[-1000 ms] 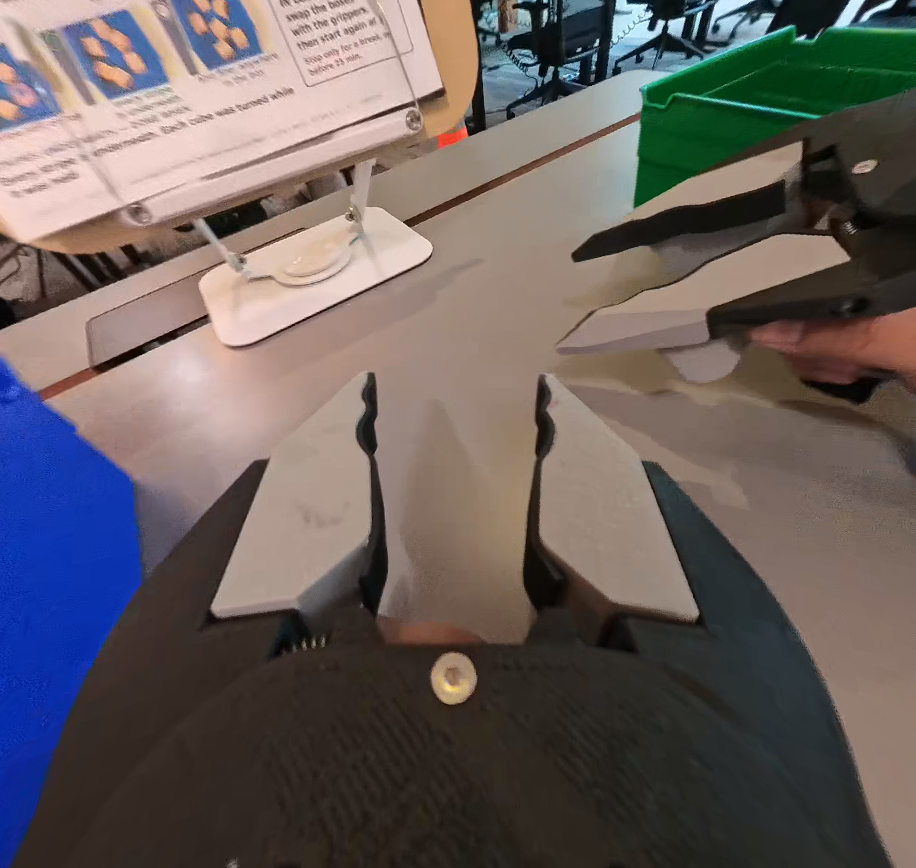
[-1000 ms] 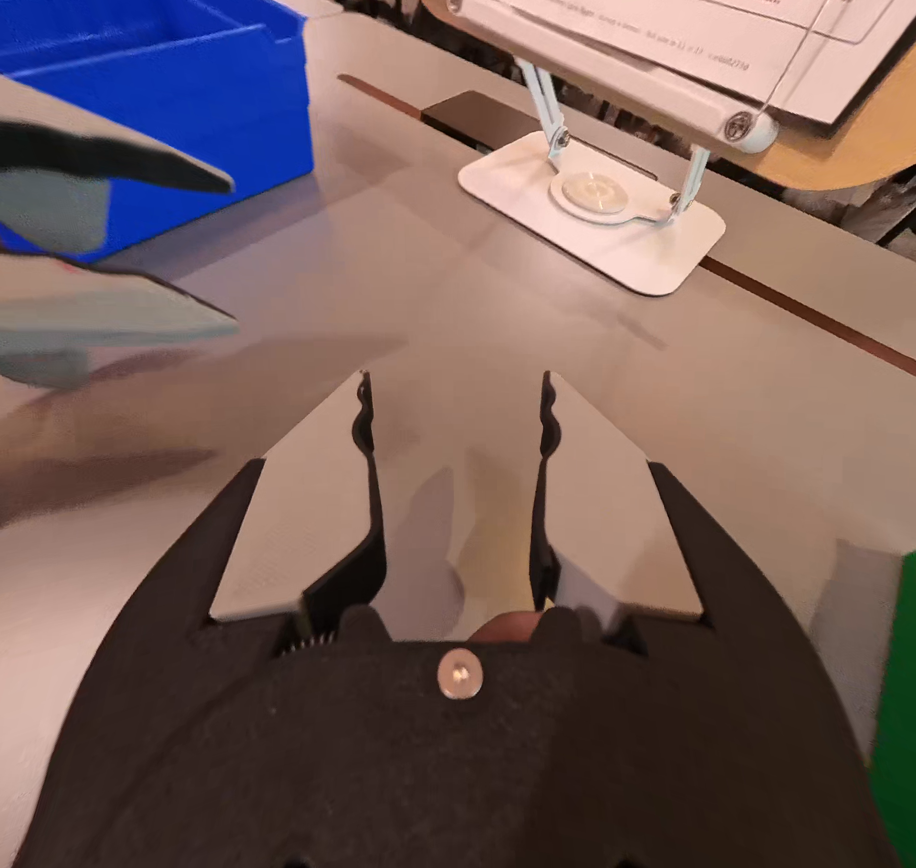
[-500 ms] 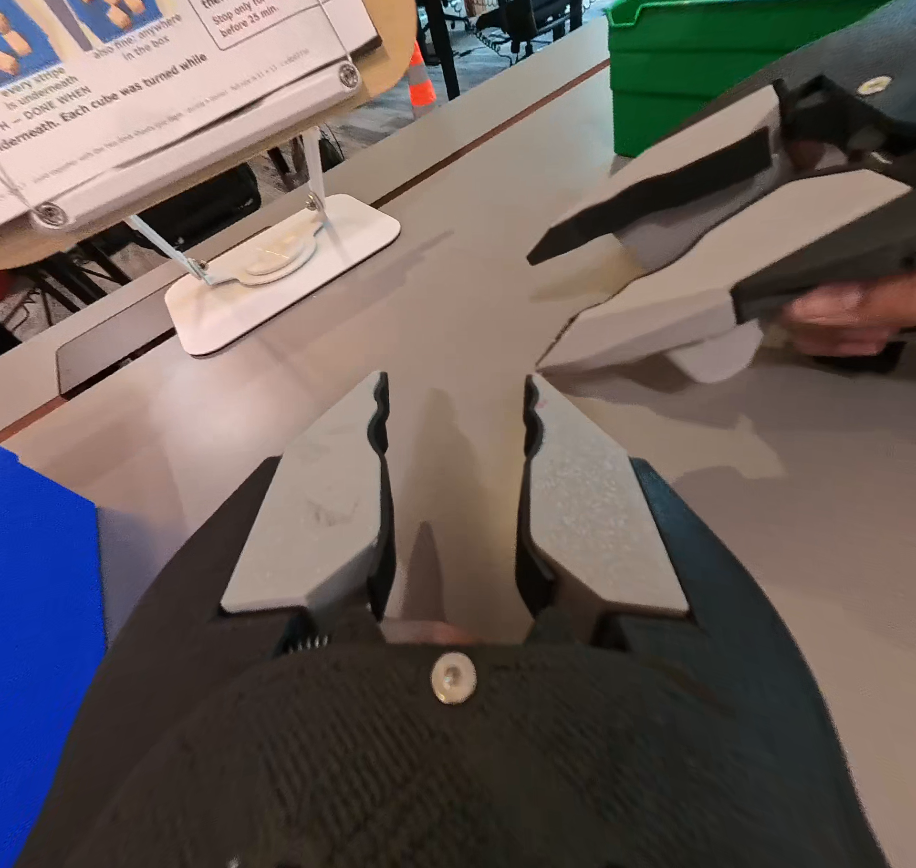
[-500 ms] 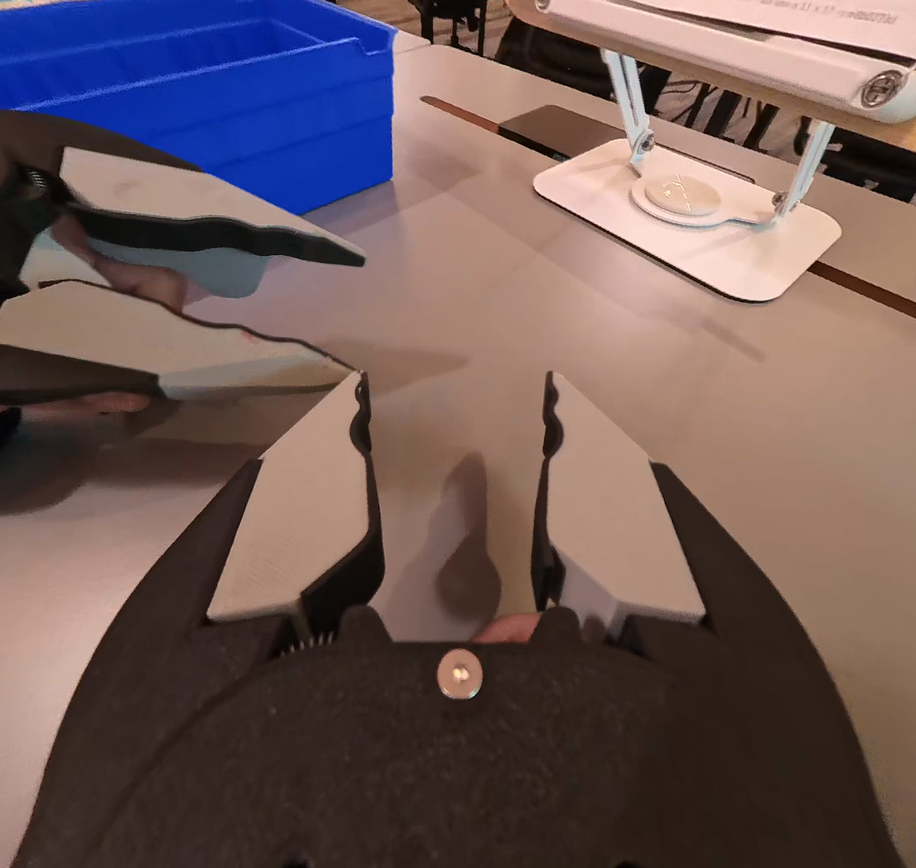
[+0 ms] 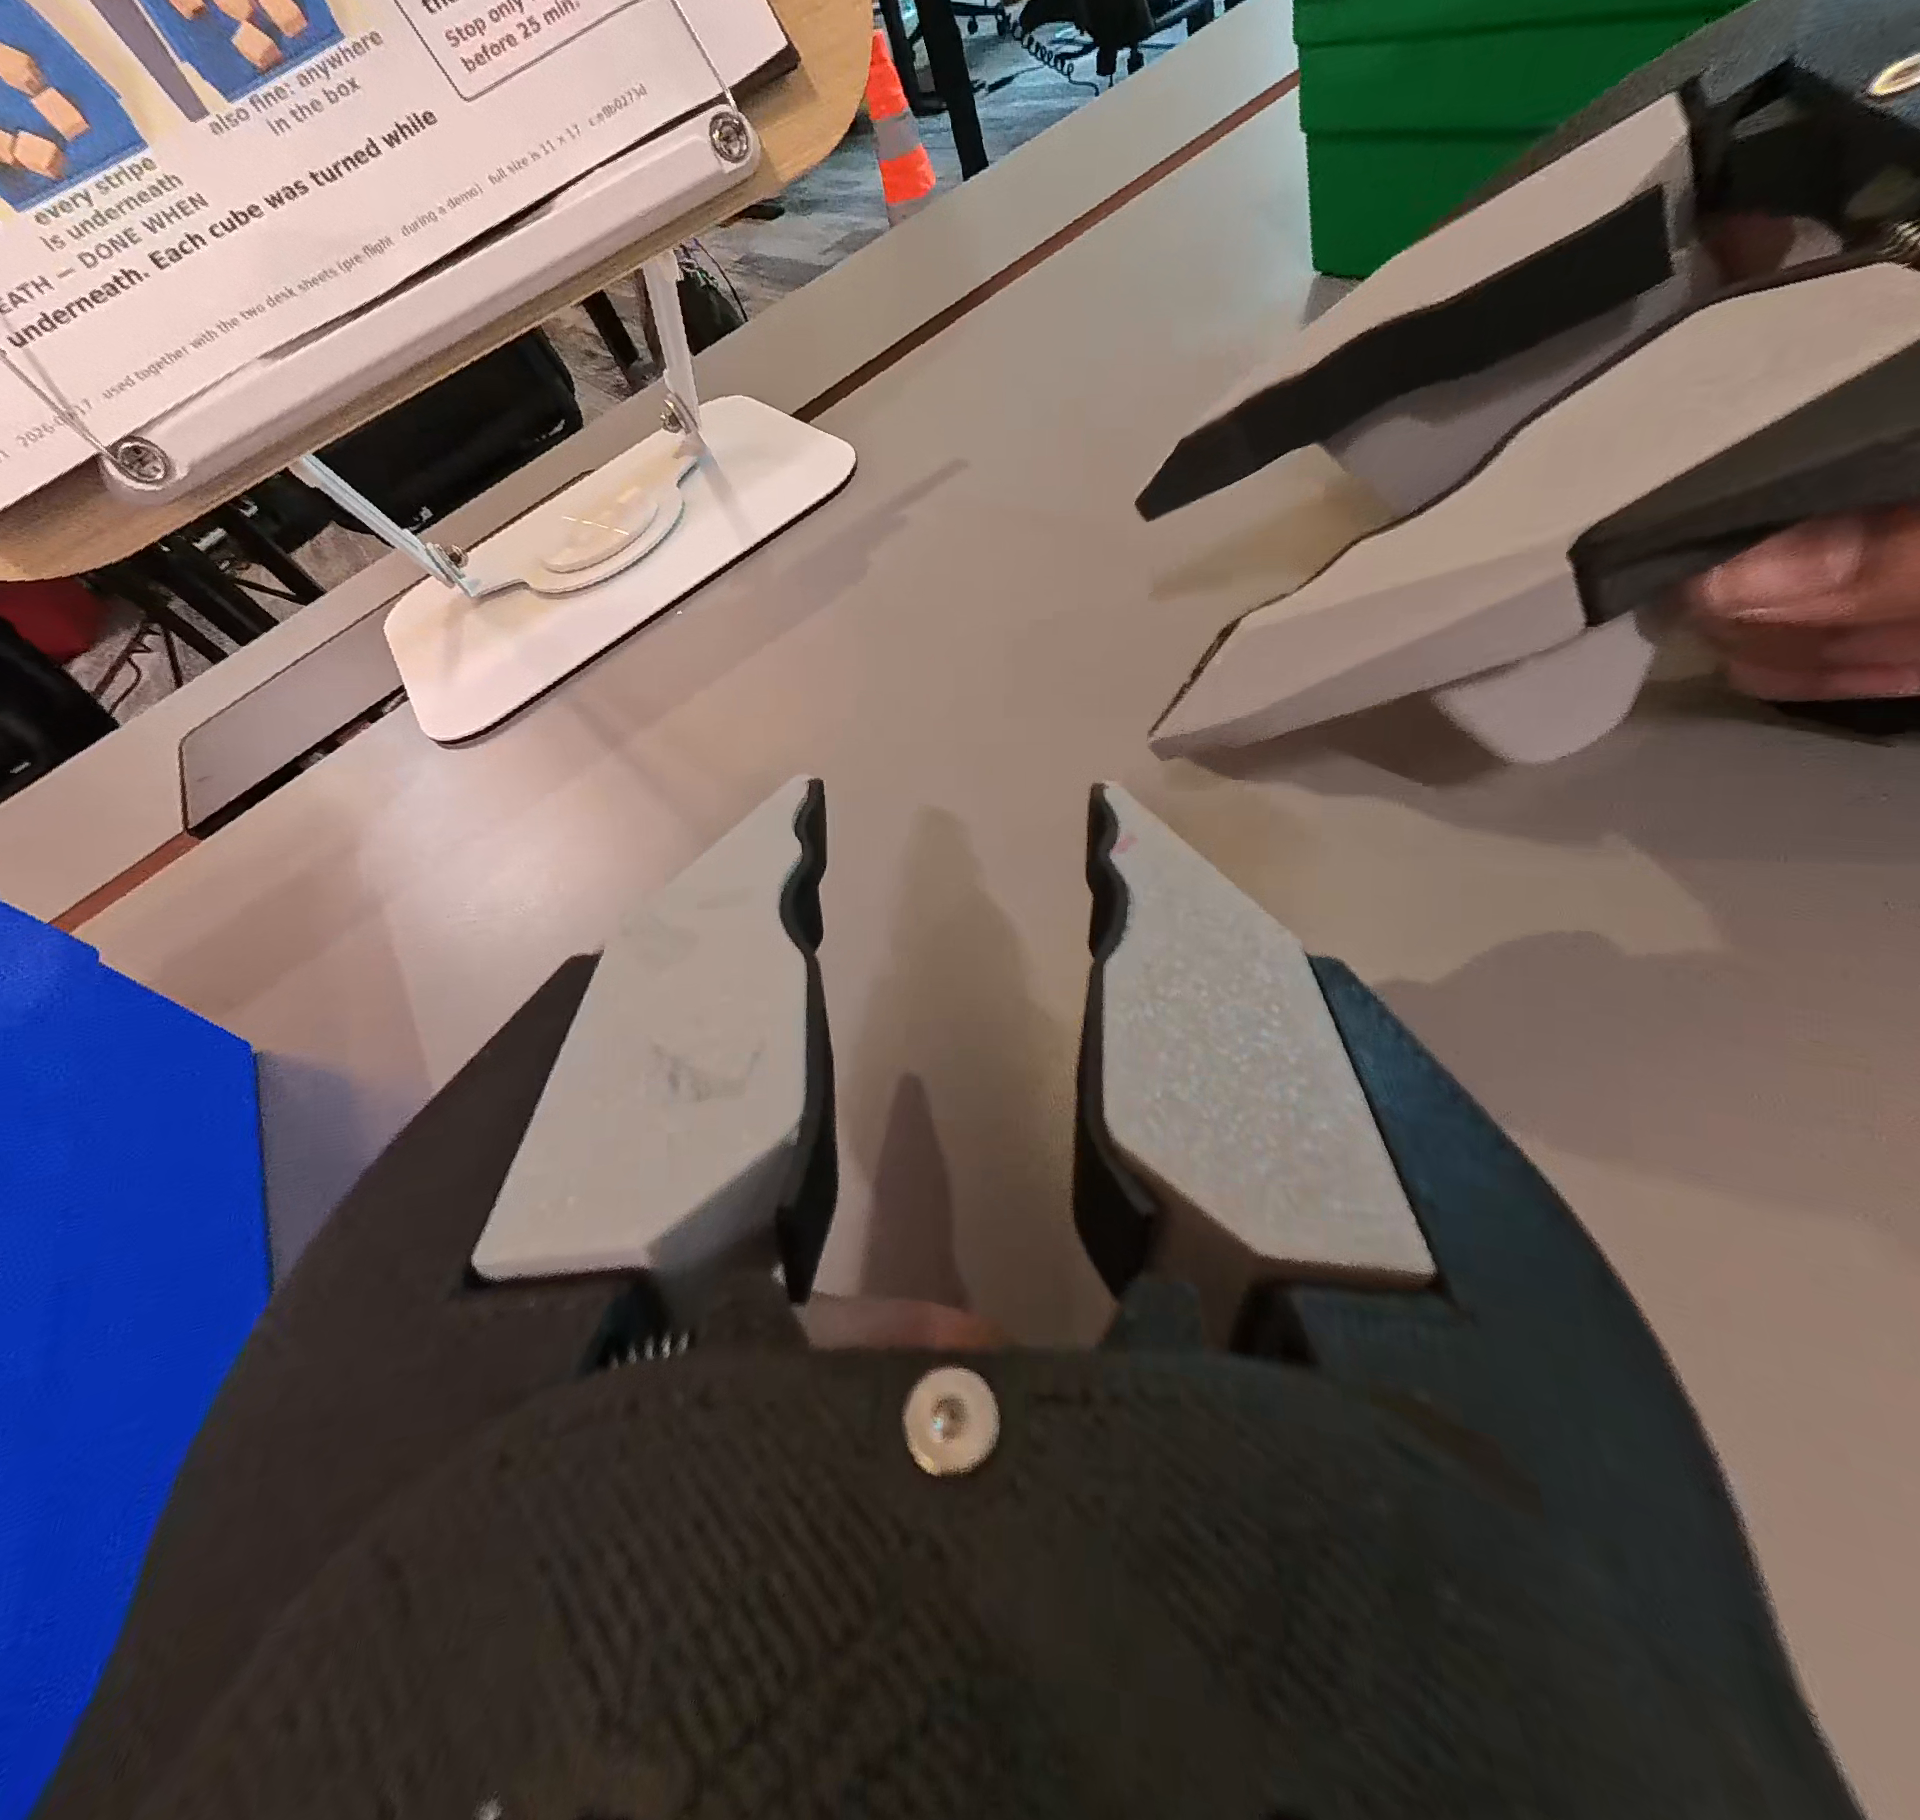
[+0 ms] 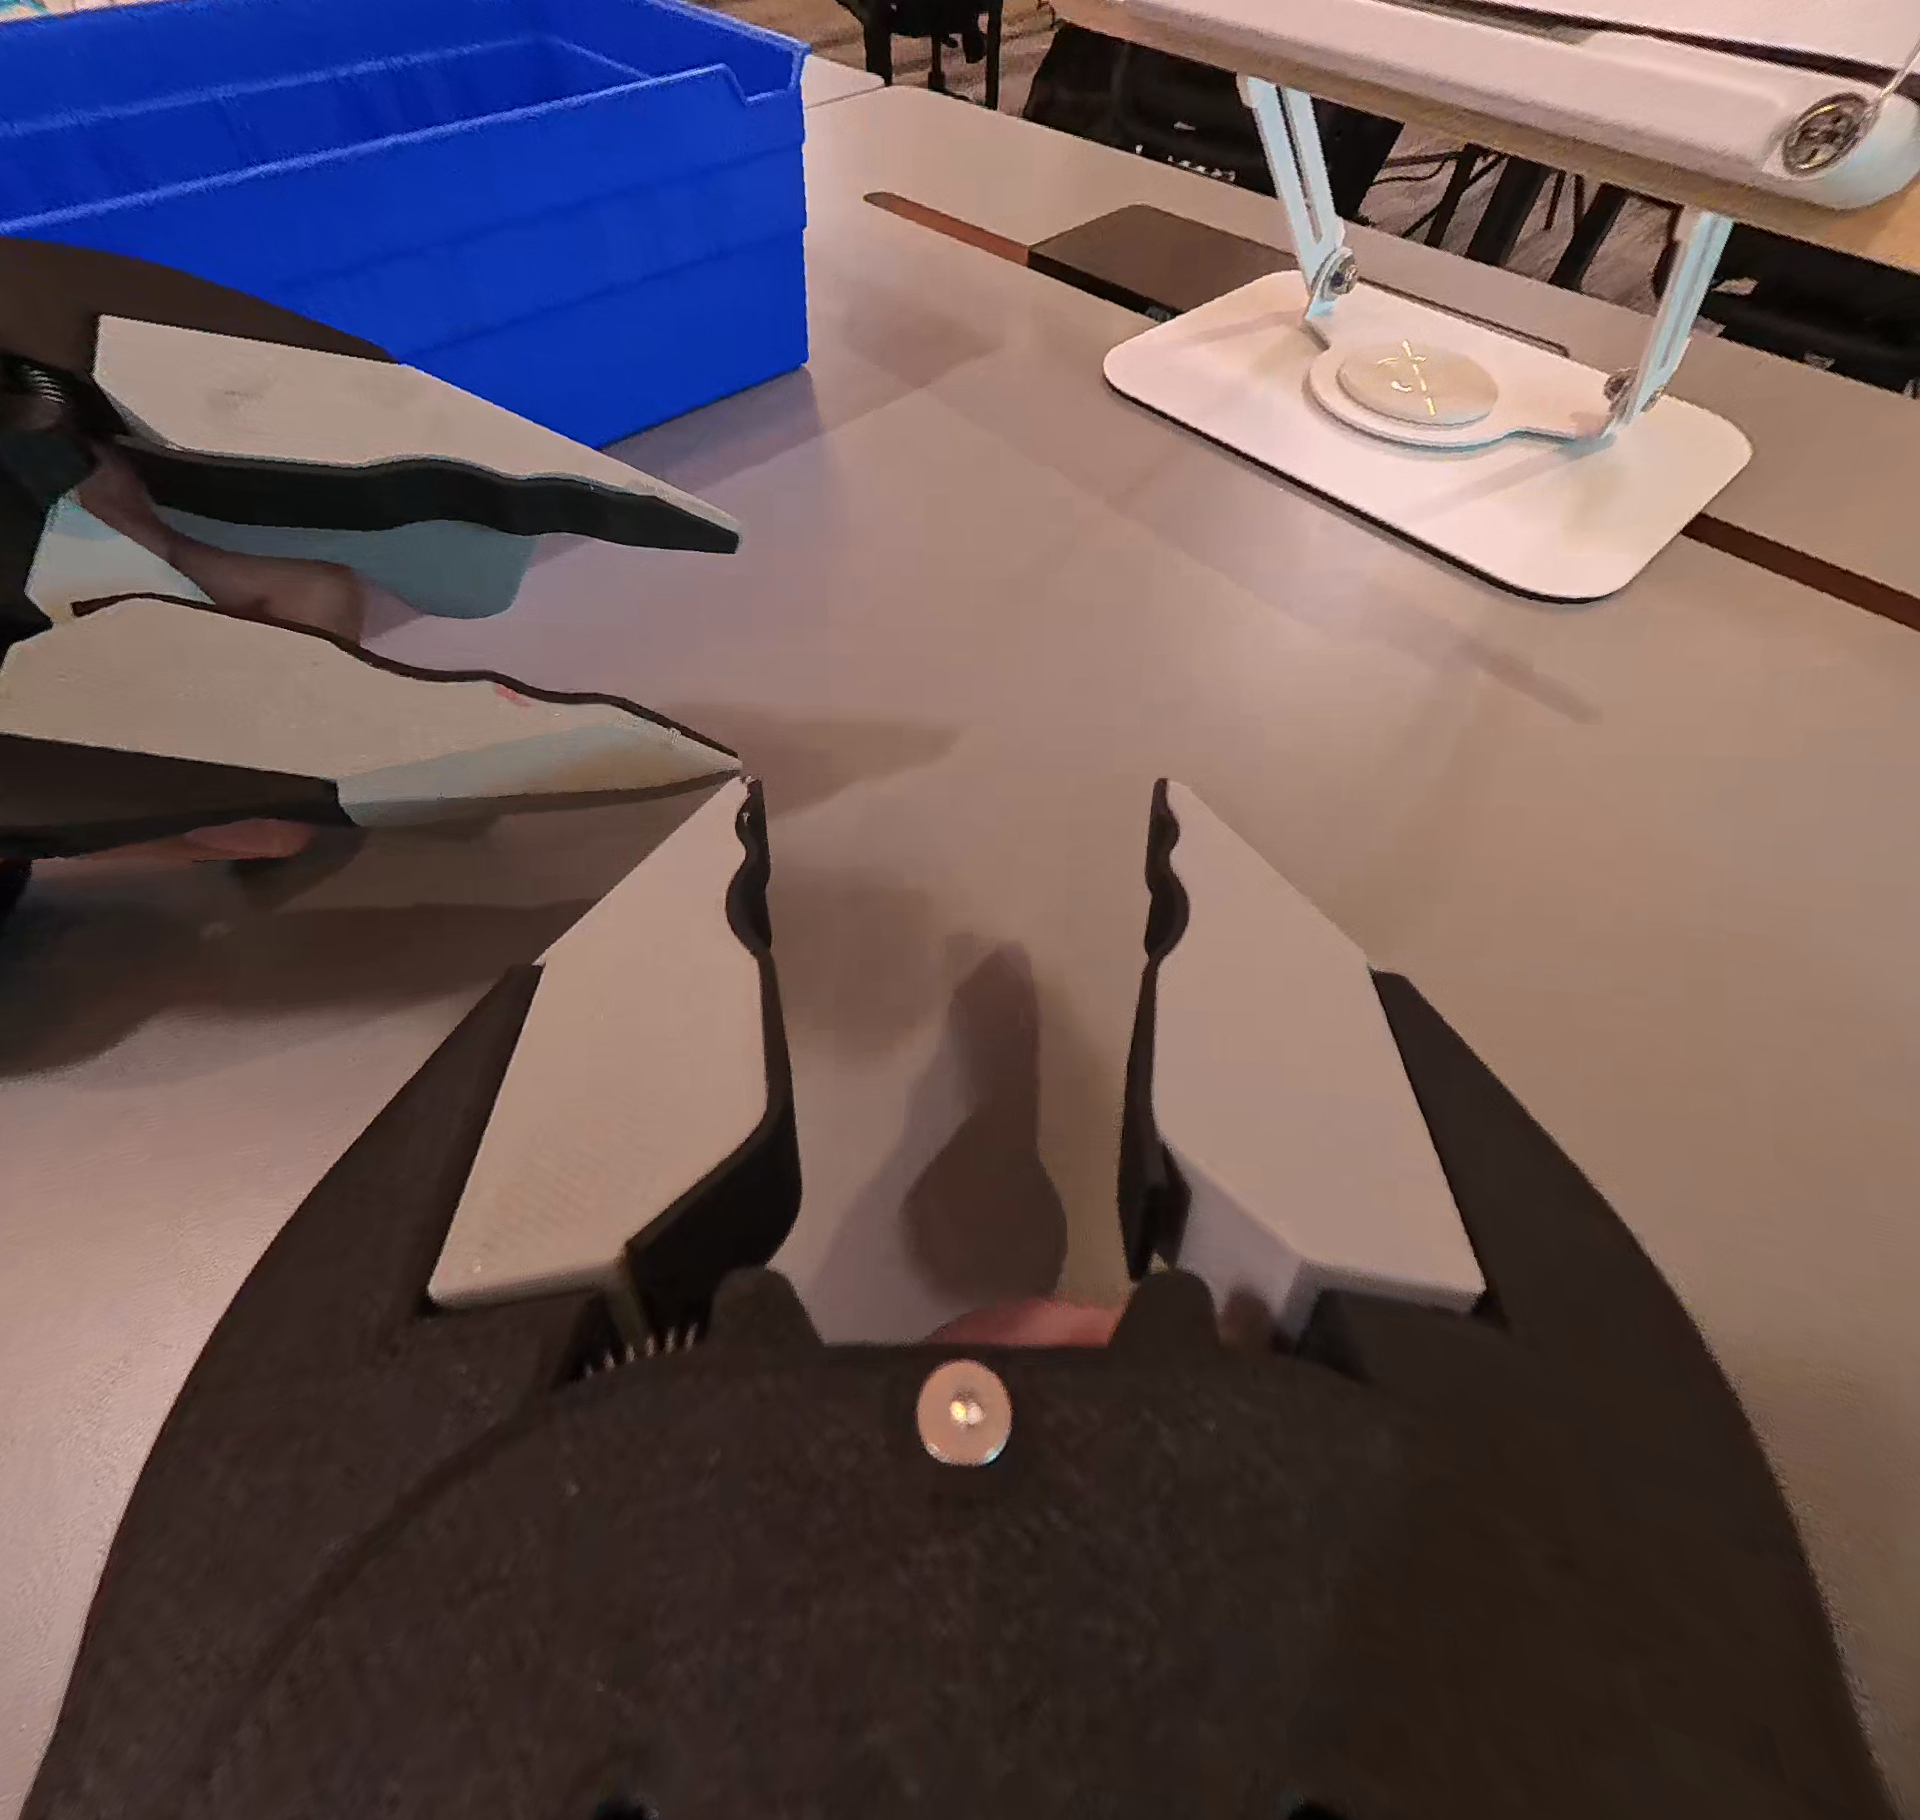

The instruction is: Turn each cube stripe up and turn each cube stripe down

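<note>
No cube shows in either view. My left gripper [image 5: 956,799] is open and empty, low over the grey table [image 5: 935,627]. My right gripper [image 6: 956,799] is open and empty too, over the same table. The right gripper also shows at the right of the left wrist view [image 5: 1153,617], tilted on its side, with a hand behind it. The left gripper also shows at the left of the right wrist view [image 6: 732,643], its lower fingertip close to my right gripper's left fingertip [image 6: 743,804].
A blue bin [image 6: 520,212] stands at the far left; its corner shows in the left wrist view [image 5: 104,1251]. A green bin [image 5: 1507,56] stands at the far right. A white stand [image 5: 623,544] holding an instruction sheet [image 5: 312,87] stands at the back, between the bins.
Both grippers have drawn closer together over the middle of the table and have stayed open. The left gripper's jaws have narrowed slightly. The blue bin has slid further into the right wrist view.
</note>
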